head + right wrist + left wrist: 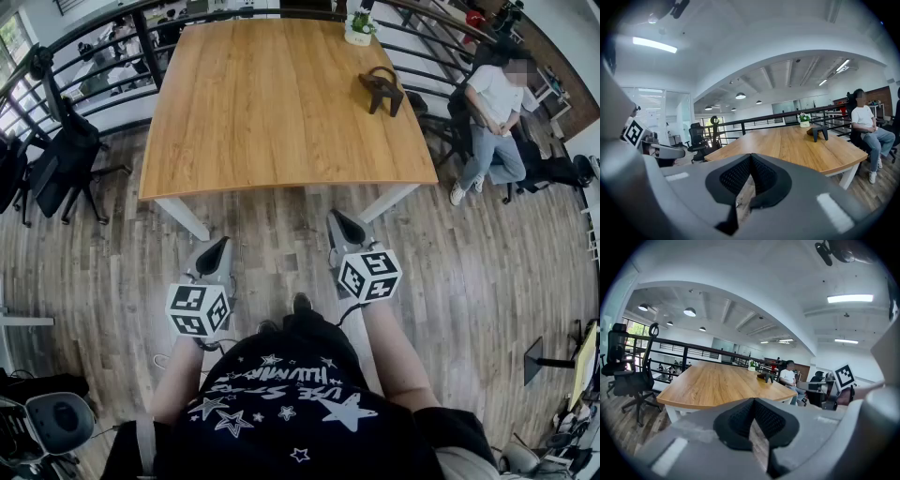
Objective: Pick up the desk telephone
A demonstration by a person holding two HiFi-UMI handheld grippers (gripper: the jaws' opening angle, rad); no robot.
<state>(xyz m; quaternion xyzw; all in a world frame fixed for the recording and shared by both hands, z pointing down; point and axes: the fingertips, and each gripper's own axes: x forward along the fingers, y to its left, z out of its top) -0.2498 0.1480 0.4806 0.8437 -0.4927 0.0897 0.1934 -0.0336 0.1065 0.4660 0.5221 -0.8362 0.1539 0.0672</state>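
Note:
A dark telephone stands near the far right edge of the wooden table. It appears small in the left gripper view and in the right gripper view. Both grippers hang over the floor, short of the table's near edge and well away from the telephone. My left gripper has its jaws closed tip to tip with nothing between them. My right gripper is shut and empty too. Each points slightly downward toward the table.
A small potted plant sits at the table's far right corner. A person sits on a chair to the right of the table. Black office chairs stand at the left. A dark railing runs behind the table.

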